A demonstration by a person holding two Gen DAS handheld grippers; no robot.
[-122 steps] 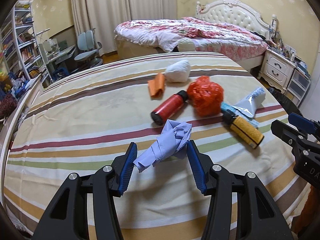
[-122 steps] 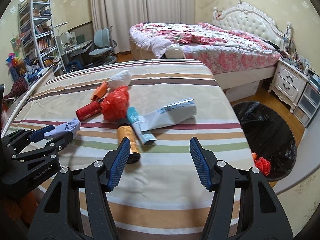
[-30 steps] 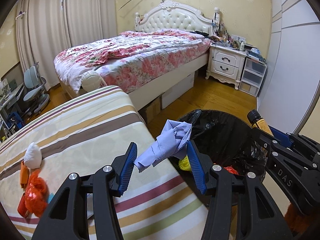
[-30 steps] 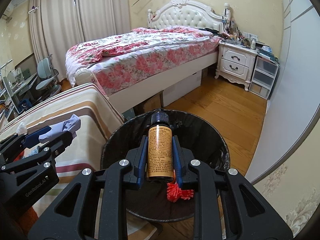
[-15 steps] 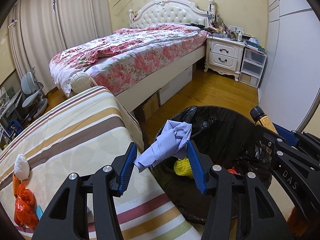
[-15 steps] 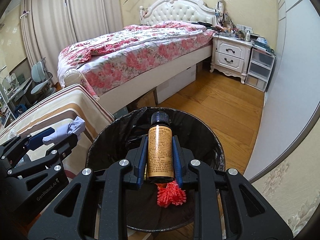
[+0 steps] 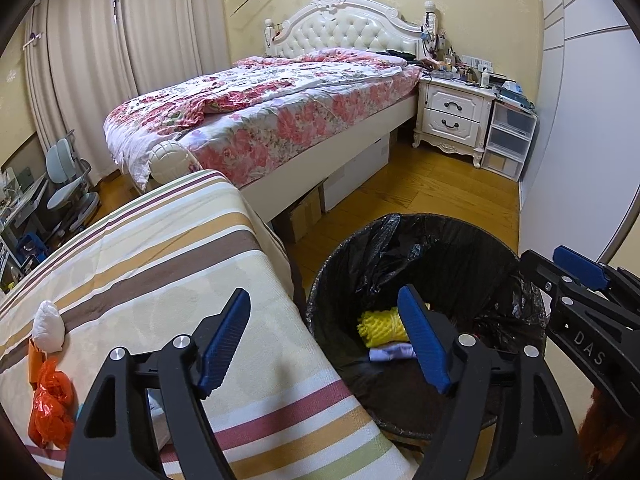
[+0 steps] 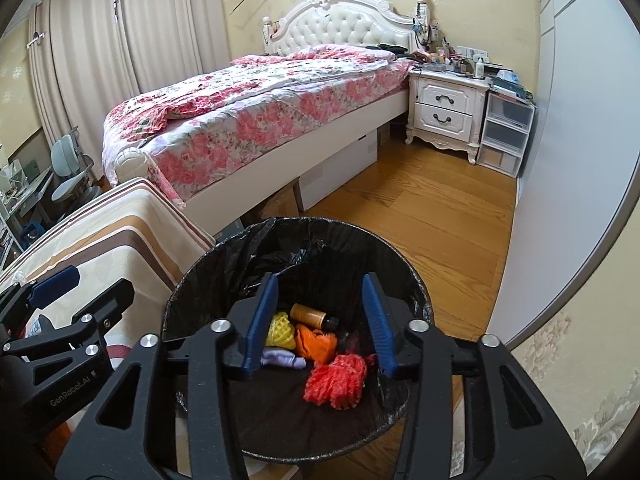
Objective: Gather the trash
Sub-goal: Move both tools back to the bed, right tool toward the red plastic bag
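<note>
While poised above the black-lined trash bin [image 8: 416,300], both just opening: right gripper [image 8: 320,320] empty over the dropped amber bottle [image 8: 312,314]; left gripper [image 7: 324,340] empty, probably lavender paper wad [image 7: 390,353] below.

text: "DAS" on right gripper [image 7: 576,276] | "GenRobot.AI" on left gripper [image 8: 86,292]

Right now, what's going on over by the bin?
A person is clearing trash off the striped bed into the black-lined bin. Both tools hang over it, and their jaws have just been opening: the left tool and the right tool are empty. The crumpled lilac paper and the amber bottle lie in the bin. An orange bag and a white wad are left on the bed.
</note>
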